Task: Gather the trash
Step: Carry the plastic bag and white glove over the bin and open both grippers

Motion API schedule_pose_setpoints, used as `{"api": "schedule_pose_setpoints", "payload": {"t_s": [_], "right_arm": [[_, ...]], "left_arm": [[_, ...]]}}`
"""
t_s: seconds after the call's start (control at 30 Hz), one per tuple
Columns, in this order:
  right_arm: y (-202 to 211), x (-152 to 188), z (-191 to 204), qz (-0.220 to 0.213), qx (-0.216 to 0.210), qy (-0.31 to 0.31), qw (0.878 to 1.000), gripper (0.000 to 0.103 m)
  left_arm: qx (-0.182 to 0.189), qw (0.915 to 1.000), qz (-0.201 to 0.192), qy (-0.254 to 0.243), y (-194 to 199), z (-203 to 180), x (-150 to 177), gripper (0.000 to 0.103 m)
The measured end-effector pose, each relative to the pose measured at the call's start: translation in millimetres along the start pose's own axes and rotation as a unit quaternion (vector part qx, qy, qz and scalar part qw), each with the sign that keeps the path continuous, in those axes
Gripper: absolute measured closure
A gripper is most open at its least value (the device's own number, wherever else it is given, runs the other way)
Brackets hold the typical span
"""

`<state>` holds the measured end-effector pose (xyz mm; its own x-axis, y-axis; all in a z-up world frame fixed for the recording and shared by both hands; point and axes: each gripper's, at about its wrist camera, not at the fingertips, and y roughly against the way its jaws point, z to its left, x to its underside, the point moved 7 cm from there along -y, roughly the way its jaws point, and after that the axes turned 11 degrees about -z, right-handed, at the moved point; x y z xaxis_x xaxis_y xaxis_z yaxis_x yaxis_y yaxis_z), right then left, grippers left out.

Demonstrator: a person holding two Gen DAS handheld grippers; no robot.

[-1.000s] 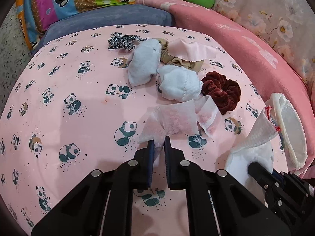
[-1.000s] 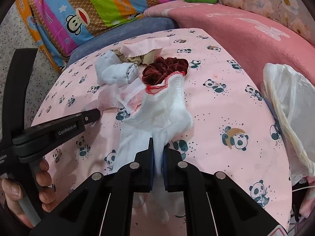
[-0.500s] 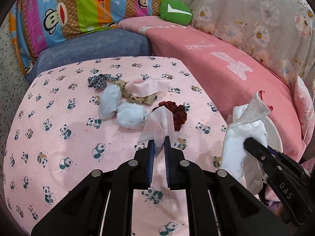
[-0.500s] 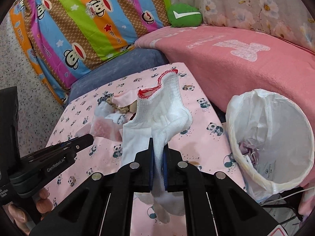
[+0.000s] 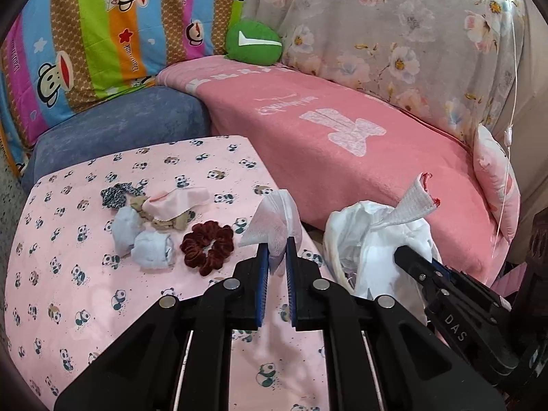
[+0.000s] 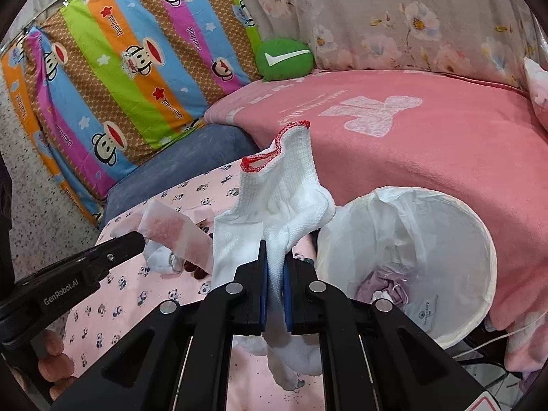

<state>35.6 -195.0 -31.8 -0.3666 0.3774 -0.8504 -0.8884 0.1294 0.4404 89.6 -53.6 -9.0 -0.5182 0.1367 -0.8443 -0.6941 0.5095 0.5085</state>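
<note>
My left gripper [image 5: 275, 257] is shut on a thin white tissue [image 5: 274, 226], held up above the panda-print table [image 5: 68, 291]. In the right wrist view that same tissue [image 6: 171, 231] shows pink-stained at the left gripper's tip. My right gripper [image 6: 273, 267] is shut on a white knit glove [image 6: 284, 191] with a red-stitched cuff, hanging in the air beside the bin. A bin lined with a white bag [image 6: 445, 236] stands low at the right, with crumpled purple and white waste inside. The glove [image 5: 414, 202] hides most of the bin in the left wrist view.
On the table lie a dark red scrunchie [image 5: 207, 246], two pale blue socks [image 5: 144, 236], a pink and tan cloth heap [image 5: 171, 205] and a black-and-white hair tie [image 5: 113, 195]. A pink blanket [image 5: 342, 144], blue cushion [image 5: 120, 123] and striped pillow [image 6: 120, 68] lie behind.
Both grippers rose off the table and swung right toward the bin, carrying the tissue and the glove. The bin's opening came fully into the right wrist view.
</note>
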Motion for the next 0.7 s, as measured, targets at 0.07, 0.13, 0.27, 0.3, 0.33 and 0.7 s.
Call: {"api": "schedule_pose_setpoints", "payload": {"t_s": [0.07, 0.13, 0.27, 0.3, 0.33, 0.7], "right_arm": [[2.3, -3.3, -10.7, -0.004, 0.007, -0.005, 1.000, 0.094], [4.3, -6.3, -21.4, -0.007, 0.014, -0.011, 1.000, 0.094], [8.4, -11.9, -43.0, -0.014, 0.027, -0.024, 0.999, 0.094], [9.1, -12.8, -48.6, -0.015, 0.031, -0.027, 0.999, 0.094], [9.8, -13.9, -55.0, -0.015, 0.034, -0.031, 0.999, 0.094], [15.5, -17.7, -95.7, -0.022, 0.057, -0.053, 0.997, 0.094]], "left_arm": [[0.009, 0.9999, -0.002, -0.007, -1.4, -12.1, -3.1, 0.093], [0.017, 0.9997, -0.001, -0.015, -4.5, -25.1, -5.8, 0.093], [0.032, 0.9991, 0.002, -0.026, -10.3, -47.2, -7.9, 0.093], [0.036, 0.9989, 0.003, -0.029, -12.0, -52.9, -7.9, 0.093], [0.039, 0.9987, 0.004, -0.031, -13.5, -58.1, -7.9, 0.093], [0.062, 0.9964, 0.025, -0.052, -33.3, -100.2, -0.9, 0.093]]}}
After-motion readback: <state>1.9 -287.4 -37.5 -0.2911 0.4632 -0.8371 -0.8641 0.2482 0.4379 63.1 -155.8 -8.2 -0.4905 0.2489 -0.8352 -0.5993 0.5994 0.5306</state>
